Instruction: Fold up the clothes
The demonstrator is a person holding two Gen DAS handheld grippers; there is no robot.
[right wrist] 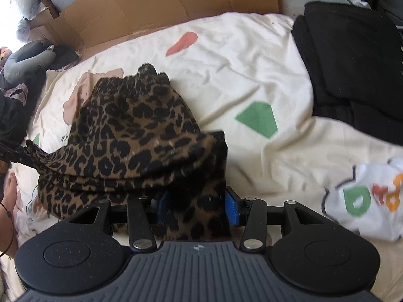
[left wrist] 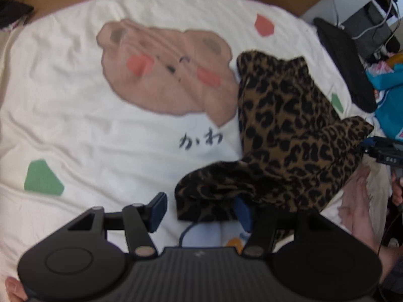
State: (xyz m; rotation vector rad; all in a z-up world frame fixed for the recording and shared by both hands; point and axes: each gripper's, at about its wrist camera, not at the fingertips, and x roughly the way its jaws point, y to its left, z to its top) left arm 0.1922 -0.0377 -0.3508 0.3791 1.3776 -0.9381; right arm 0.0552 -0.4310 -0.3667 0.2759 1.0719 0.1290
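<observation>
Leopard-print garment [right wrist: 131, 136] sits bunched on the cream bedspread [right wrist: 252, 75]. Our right gripper [right wrist: 196, 207] pinches its near hem; our left gripper [left wrist: 201, 210] is spread, cloth only at one pad. Risk: one-sided hold, fold skews.

I see the leopard-print garment [right wrist: 131, 136] as soft, fuzzy knit cloth, matt. The bed cover [left wrist: 75, 130] is cream cotton-like cloth, wrinkled, with flat printed shapes; the cardboard [right wrist: 156, 7] behind it is plain brown and dull. My gripper bodies are matt black textured plastic with shiny metal pivot pins, and the fingers [right wrist: 233, 209] carry ribbed blue pads.
</observation>
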